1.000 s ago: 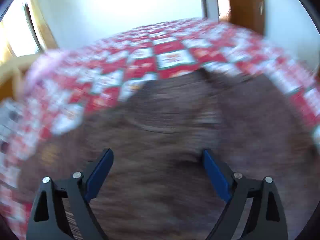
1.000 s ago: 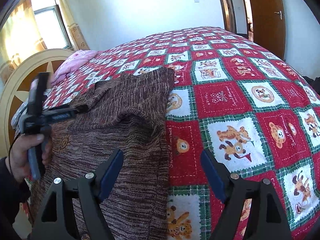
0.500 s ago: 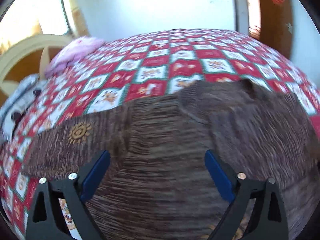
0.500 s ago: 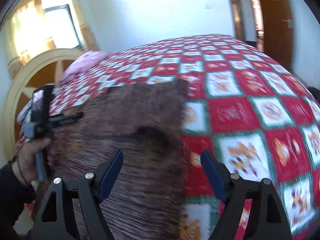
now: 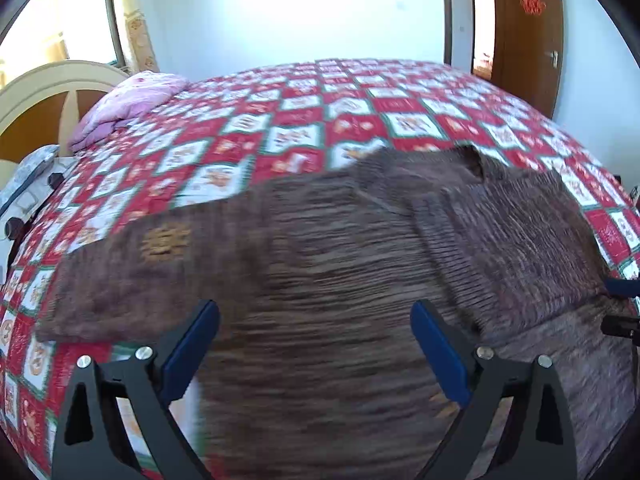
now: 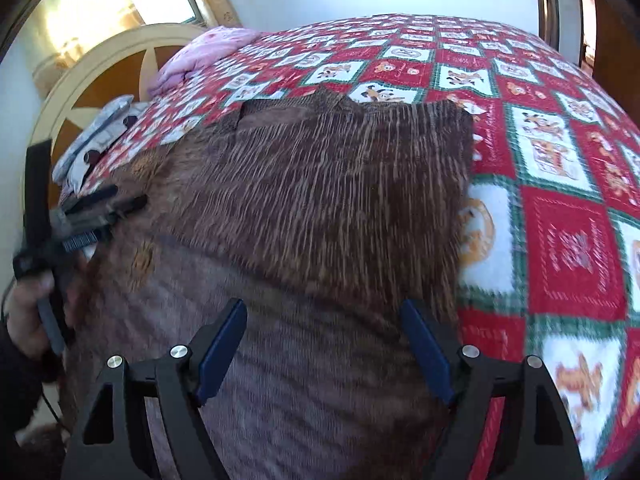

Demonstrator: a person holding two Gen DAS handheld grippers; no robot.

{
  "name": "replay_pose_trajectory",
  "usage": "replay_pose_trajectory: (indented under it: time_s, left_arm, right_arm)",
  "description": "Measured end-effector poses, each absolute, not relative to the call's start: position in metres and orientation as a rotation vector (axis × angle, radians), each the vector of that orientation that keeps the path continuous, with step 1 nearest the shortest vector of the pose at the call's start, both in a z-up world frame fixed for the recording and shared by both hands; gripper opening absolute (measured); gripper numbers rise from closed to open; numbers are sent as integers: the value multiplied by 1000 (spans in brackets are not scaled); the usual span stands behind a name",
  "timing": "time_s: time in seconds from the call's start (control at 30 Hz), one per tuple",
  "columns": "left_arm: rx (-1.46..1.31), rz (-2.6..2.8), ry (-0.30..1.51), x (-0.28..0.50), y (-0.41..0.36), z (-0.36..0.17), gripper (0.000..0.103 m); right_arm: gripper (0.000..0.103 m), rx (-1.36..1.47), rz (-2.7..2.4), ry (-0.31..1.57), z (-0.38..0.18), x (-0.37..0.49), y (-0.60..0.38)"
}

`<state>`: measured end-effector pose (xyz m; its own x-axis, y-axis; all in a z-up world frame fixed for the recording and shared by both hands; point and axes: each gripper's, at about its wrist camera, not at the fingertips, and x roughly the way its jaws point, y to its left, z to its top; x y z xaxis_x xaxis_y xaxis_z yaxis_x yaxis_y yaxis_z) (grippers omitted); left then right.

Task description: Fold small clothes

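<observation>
A brown knitted sweater (image 5: 340, 248) lies spread on the bed's red, white and green patchwork quilt (image 5: 304, 128). One sleeve is folded over the body. It also shows in the right wrist view (image 6: 320, 200). My left gripper (image 5: 316, 344) is open and empty, low over the sweater's near part. My right gripper (image 6: 324, 340) is open and empty over the sweater's near right part. The left gripper also shows at the left edge of the right wrist view (image 6: 100, 208), held in a hand at the sweater's left side.
A pink folded blanket (image 5: 128, 108) lies near the cream and brown headboard (image 5: 44, 92). A grey patterned cloth (image 6: 96, 136) lies at the bed's left edge. A brown door (image 5: 524, 32) and a doorway stand at the far right.
Both grippers have moved over the sweater, staying open. The right view has closed in on the sweater. The left view swung from a blurred close view to one showing the whole garment.
</observation>
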<state>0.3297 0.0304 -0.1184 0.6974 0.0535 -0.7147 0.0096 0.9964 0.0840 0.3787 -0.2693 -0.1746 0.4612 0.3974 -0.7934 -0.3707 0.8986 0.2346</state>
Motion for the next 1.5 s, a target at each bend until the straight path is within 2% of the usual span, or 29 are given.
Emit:
replay_pose_trajectory:
  time_s: [0.07, 0.27, 0.43, 0.73, 0.9, 0.97, 1.17, 1.5]
  left_arm:
    - [74, 56, 776, 321, 54, -113, 100]
    - [40, 225, 721, 305, 136, -104, 101]
    - [-39, 377, 753, 296, 207, -111, 101]
    - [-262, 510, 783, 272, 301, -128, 101]
    - [-496, 437, 755, 272, 315, -130, 96]
    - [-561, 405, 757, 276, 314, -131, 85]
    - [-702, 346, 781, 287, 304, -135, 76]
    - [-790, 326, 770, 303, 298, -143, 76]
  right_arm:
    - [80, 29, 458, 995, -167, 375, -269]
    - [80, 55, 458, 856, -136, 382, -248]
    - [81, 43, 415, 972, -179, 406, -224]
    - [81, -68, 395, 864, -182, 371, -217]
    - [81, -73, 398, 846, -184, 371, -216]
    - [81, -66, 398, 838, -184, 371, -216]
    - [81, -58, 400, 824, -184, 370, -217]
    - [81, -57, 402, 819, -185, 369, -218]
